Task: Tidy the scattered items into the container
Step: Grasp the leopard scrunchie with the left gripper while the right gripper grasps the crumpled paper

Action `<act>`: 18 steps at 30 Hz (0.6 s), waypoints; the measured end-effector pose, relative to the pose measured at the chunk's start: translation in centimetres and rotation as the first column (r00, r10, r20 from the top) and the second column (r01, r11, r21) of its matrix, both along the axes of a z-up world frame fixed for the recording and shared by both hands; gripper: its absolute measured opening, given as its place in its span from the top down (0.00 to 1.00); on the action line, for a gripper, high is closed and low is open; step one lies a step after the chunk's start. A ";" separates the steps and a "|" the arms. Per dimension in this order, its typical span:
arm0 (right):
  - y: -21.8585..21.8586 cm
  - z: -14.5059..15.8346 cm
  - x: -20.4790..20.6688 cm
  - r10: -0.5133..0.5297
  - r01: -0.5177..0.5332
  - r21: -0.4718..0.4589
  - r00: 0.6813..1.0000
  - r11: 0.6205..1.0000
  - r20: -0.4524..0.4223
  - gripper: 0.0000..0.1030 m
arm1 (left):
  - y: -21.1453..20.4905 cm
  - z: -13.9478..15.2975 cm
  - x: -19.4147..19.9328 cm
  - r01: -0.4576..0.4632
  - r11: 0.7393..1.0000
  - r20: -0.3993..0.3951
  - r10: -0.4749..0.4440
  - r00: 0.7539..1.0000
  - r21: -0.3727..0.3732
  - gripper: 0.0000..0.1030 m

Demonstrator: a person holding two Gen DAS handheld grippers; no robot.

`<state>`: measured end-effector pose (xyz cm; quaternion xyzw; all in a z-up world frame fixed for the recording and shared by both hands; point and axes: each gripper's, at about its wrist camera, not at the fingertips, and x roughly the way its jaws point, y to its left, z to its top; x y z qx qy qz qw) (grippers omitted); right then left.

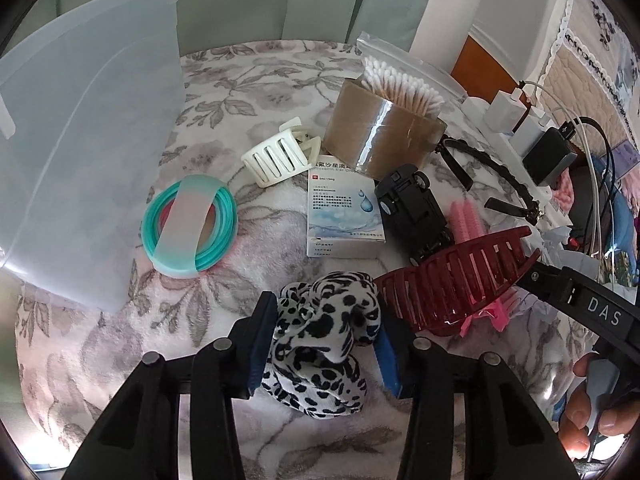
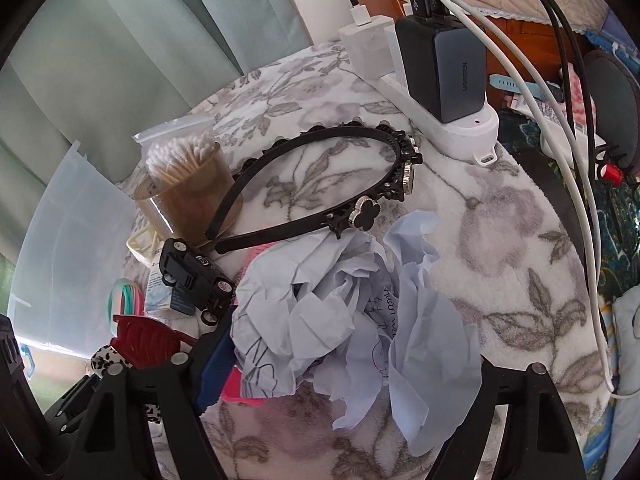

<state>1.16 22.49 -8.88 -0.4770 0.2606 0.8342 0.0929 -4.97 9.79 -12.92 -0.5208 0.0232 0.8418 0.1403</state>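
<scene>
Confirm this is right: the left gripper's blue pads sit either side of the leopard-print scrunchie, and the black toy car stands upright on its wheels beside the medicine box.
One thing is wrong. In the left wrist view the black toy car lies tipped on its side, wheels facing outward, not upright. The rest holds: the left gripper has the leopard-print scrunchie between its blue pads, and the car is beside the medicine box.

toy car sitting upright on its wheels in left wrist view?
No. The black toy car lies tipped on its side beside the medicine box, with its wheels facing outward rather than down.
</scene>
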 end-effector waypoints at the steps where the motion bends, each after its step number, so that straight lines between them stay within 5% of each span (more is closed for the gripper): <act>1: -0.1 0.1 0.0 0.002 -0.002 0.000 1.000 1.000 0.000 0.24 | 0.0 -0.1 0.0 0.001 1.000 0.000 -0.001 1.000 0.004 0.56; 18: -0.6 3.2 1.9 0.016 -0.014 0.031 0.998 0.999 -0.069 0.34 | -1.0 3.1 2.1 0.024 0.999 -0.108 -0.020 0.994 0.035 0.79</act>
